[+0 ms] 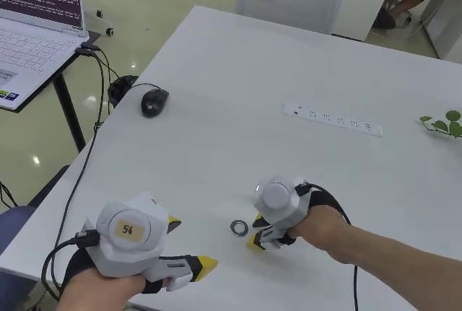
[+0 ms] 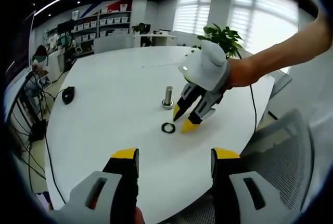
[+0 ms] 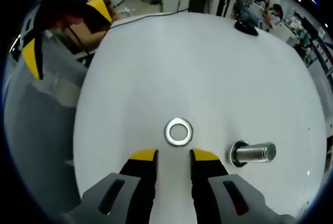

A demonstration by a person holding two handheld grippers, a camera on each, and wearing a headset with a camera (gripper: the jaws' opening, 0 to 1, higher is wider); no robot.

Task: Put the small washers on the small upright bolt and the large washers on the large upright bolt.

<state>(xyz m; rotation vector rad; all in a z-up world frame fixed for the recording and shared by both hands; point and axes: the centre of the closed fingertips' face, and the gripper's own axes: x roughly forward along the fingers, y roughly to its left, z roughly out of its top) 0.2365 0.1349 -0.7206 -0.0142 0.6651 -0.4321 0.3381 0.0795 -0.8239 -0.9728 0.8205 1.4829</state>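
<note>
So far: one washer (image 3: 178, 132) lay flat and loose on the tabletop (image 1: 238, 87), not yet on the upright bolt (image 3: 253, 153) that stood near it. I judged the job to be at an early point, with this washer at least left to be lifted and dropped over the bolt.
Unclear: a wider ring showed at the foot of the bolt, and I could not tell whether it was the bolt's own head or washers already seated. Nor could I tell whether this was the small bolt or the large one.
Tabletop: white and broad.
Chair (image 1: 289, 1): grey, at the far edge, well apart from the work.
Laptop (image 1: 36, 37): open, off the tabletop to the left.
Left hand-held gripper (image 2: 175, 154): at the near edge, jaws spread wide with nothing between them.
Right hand-held gripper (image 3: 174, 156): tipped down at the tabletop, jaws parted only a little and empty, tips just short of the washer.
Power strip (image 1: 332, 120): lying flat beyond the work.
Plant (image 1: 444, 125): a few leaves at the right edge.
Mouse (image 1: 154, 101): near the left edge.
In the way: nothing lay between washer and bolt. The likely trouble was the washer itself, thin and flat on a smooth surface, so probably hard to pinch up.
</note>
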